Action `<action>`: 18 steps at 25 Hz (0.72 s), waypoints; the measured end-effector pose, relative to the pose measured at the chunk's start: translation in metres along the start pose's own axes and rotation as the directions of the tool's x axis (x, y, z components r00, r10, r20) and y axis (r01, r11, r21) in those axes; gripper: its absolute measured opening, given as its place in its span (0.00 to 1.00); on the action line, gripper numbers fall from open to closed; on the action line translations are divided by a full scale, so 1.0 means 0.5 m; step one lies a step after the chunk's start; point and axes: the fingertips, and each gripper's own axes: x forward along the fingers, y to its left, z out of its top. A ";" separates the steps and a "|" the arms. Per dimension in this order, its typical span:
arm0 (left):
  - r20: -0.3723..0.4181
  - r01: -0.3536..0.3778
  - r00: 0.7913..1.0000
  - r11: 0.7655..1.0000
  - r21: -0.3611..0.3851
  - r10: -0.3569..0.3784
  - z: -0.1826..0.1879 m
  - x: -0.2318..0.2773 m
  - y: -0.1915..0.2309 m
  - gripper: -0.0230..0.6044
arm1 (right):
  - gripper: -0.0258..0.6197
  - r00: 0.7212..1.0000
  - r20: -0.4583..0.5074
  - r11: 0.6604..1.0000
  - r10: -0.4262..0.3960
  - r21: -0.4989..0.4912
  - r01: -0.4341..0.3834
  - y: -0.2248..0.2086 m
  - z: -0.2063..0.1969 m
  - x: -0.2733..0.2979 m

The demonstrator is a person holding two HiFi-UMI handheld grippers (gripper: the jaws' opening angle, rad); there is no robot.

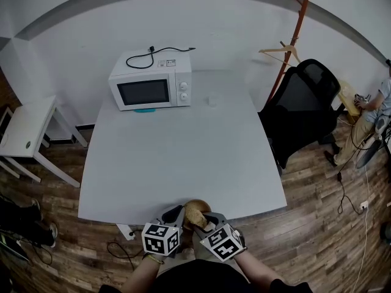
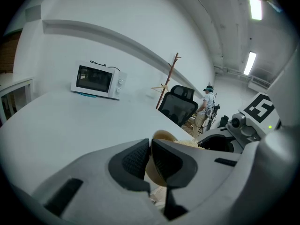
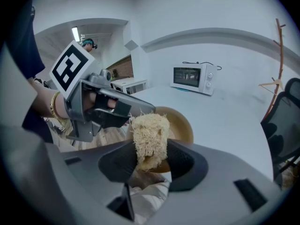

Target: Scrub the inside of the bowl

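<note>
The left gripper [image 2: 151,162] pinches the rim of the bowl [image 3: 182,125] between nearly closed jaws, holding it tilted at the near edge of the table [image 1: 177,157]. The right gripper [image 3: 149,162] is clamped on a scrubber [image 3: 149,134] just at the bowl's mouth. A microwave [image 1: 151,83] stands far left.

A white microwave [image 1: 151,84] stands at the far end of a grey table [image 1: 183,157], a black cord [image 1: 153,54] lying on top of it. A black office chair [image 1: 302,112] sits near the table's right side, a wooden coat stand [image 1: 292,41] behind it. A small white side table [image 1: 27,127] stands on the wood floor [image 1: 317,237] at the left, and a person [image 1: 372,115] shows at the right edge
</note>
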 end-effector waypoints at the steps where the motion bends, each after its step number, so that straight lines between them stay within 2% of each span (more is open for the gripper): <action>1: 0.003 -0.002 1.000 1.000 -0.001 0.002 0.003 0.002 0.002 0.09 | 0.31 1.000 -0.003 1.000 0.008 -0.002 -0.008 0.003 -0.001 0.000; 5: -0.001 -0.006 1.000 1.000 0.000 0.006 0.006 0.006 0.010 0.09 | 0.31 1.000 -0.002 1.000 0.014 0.007 -0.014 0.003 -0.003 0.000; 18: -0.043 -0.003 0.999 1.000 -0.003 0.003 -0.014 0.040 0.017 0.09 | 0.31 0.999 -0.017 0.995 -0.044 0.092 0.045 -0.053 -0.038 -0.005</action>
